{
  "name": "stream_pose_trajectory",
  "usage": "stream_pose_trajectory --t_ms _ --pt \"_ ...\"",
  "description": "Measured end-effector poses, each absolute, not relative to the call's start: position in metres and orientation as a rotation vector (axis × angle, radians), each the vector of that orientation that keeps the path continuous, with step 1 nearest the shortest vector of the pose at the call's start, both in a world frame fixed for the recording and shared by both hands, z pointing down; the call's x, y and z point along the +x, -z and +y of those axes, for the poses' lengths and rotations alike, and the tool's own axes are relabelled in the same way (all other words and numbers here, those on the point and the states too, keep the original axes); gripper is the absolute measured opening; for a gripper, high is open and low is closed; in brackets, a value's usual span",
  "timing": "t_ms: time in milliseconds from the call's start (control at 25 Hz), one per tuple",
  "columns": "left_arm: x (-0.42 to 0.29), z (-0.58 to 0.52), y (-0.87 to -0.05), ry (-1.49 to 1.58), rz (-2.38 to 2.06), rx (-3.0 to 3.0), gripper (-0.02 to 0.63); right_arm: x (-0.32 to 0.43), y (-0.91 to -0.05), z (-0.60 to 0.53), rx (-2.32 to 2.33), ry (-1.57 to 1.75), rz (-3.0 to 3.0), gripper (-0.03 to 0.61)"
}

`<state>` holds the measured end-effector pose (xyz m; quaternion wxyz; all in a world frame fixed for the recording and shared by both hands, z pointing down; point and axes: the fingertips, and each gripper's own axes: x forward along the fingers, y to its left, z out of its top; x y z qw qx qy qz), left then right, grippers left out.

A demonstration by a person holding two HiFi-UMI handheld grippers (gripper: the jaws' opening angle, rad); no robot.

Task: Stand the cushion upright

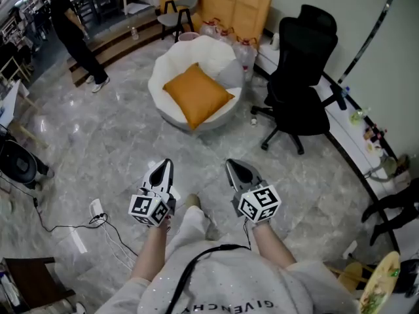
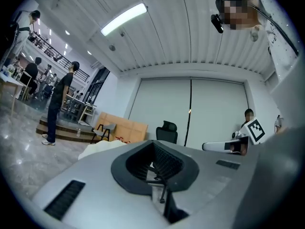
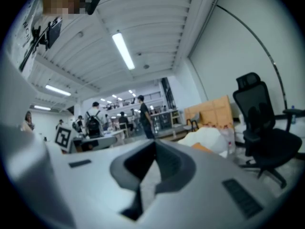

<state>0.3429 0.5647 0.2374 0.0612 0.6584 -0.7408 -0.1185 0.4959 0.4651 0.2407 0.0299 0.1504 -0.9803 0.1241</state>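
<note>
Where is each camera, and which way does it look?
Head view: on the person's head, looking steeply down at orange cushion, white seat; forearms, left gripper, right gripper show.
Left gripper view: on that gripper, level along its shut jaws toward the seat; right gripper's cube shows.
Right gripper view: on that gripper, along its shut jaws; left gripper's cube shows.
All three share the black office chair.

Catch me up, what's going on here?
A person holds a gripper in each hand. The left gripper and right gripper both have jaws shut and empty, held out above the floor. The orange cushion lies in the white round chair ahead, well apart from both grippers. Standing it upright has not yet begun.
</note>
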Motion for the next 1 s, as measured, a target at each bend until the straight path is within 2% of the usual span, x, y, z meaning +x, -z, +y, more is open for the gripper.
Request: stream_pose_trajectory --t_ms 560,1000 --pt "0.218 0.410 -0.250 0.224 -2.104 2.125 0.023 0.373 -0.264 0.326 0.624 -0.465 -2.966 0.017" --pt "0.163 0.381 -0.274 0.273 -2.048 2.091 0.023 0.317 -0.301 0.296 0.627 -0.537 -2.883 0.017"
